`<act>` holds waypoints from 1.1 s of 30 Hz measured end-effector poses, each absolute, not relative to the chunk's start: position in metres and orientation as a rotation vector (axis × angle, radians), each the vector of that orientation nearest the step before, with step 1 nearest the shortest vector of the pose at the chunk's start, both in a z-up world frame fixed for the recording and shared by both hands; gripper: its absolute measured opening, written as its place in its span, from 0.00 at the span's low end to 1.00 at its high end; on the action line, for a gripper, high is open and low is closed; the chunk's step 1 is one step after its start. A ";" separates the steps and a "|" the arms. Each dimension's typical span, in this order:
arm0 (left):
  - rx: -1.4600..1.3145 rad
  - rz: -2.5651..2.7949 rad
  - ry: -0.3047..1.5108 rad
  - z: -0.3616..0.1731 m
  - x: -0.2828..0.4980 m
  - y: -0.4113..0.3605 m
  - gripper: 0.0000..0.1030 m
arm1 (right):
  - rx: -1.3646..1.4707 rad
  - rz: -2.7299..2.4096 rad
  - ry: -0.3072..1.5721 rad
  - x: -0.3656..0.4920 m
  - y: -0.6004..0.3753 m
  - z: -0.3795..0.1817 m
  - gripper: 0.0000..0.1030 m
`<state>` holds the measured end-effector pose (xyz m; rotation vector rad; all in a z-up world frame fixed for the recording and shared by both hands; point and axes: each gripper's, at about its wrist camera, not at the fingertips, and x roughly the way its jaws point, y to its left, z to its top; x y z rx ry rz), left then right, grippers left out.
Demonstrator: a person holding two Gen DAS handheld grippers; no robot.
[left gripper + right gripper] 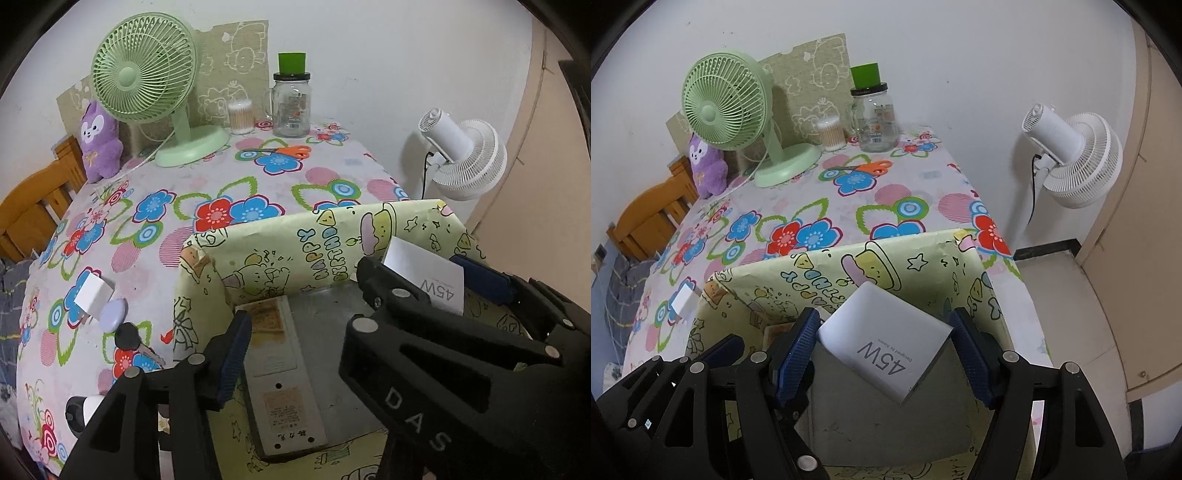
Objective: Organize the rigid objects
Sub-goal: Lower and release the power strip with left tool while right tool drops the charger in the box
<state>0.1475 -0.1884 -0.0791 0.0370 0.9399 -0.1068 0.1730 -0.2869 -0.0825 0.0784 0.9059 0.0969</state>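
Observation:
A yellow-green gift-wrapped box (314,236) stands open at the table's near right; it also shows in the right wrist view (849,266). A grey power strip (280,376) lies on its floor. My right gripper (886,354) is shut on a white 45W charger (886,347) and holds it tilted over the box. The charger also shows in the left wrist view (424,277), gripped between the right gripper's fingers (376,277). My left gripper (351,332) is open and empty, its fingers (232,354) inside the box over the power strip.
On the floral tablecloth (221,184) lie a white plug adapter (94,293), a lilac round object (114,314), a black key (129,338) and orange scissors (291,150). At the back stand a green fan (147,81), glass jar (291,103), cotton swabs (241,116) and purple plush (99,140). A white fan (465,155) stands right.

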 end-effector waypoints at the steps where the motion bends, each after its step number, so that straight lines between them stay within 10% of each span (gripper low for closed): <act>1: 0.040 -0.109 0.941 -0.080 0.148 -0.189 0.57 | 0.077 0.097 0.906 0.173 -0.288 -0.083 0.73; 33: 0.093 -0.195 0.862 -0.050 0.107 -0.168 0.85 | 0.040 0.085 0.811 0.123 -0.263 -0.049 0.95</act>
